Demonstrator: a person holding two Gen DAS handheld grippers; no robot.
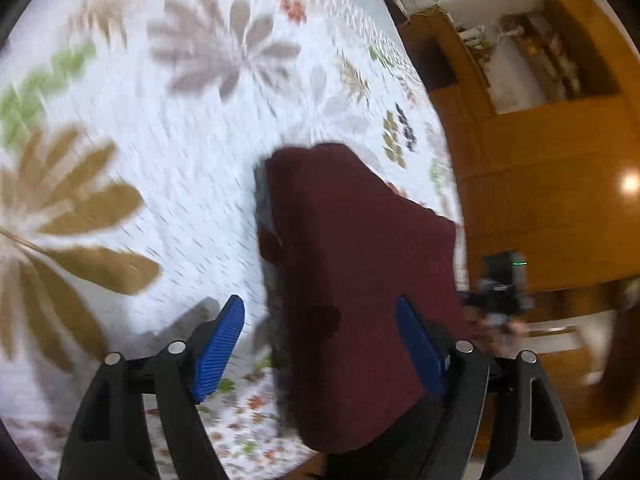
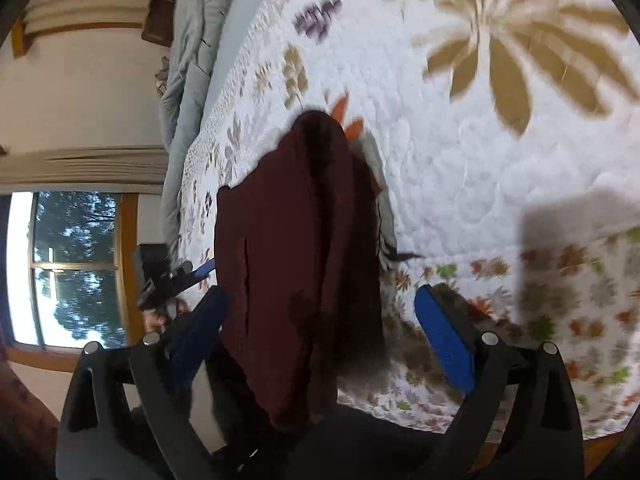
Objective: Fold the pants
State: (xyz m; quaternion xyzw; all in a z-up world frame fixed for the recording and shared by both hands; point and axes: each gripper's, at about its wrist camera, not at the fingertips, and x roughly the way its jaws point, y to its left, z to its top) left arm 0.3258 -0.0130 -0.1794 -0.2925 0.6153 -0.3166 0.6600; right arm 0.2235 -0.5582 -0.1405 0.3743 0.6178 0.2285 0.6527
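Pants (image 1: 352, 280) lie lengthwise away across the quilt (image 1: 180, 152), both grippers' fingers (image 1: 220, 344) spread open, holding nothing

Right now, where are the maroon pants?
The maroon pants lie on the floral bedspread by its near edge, low and central in both wrist views.
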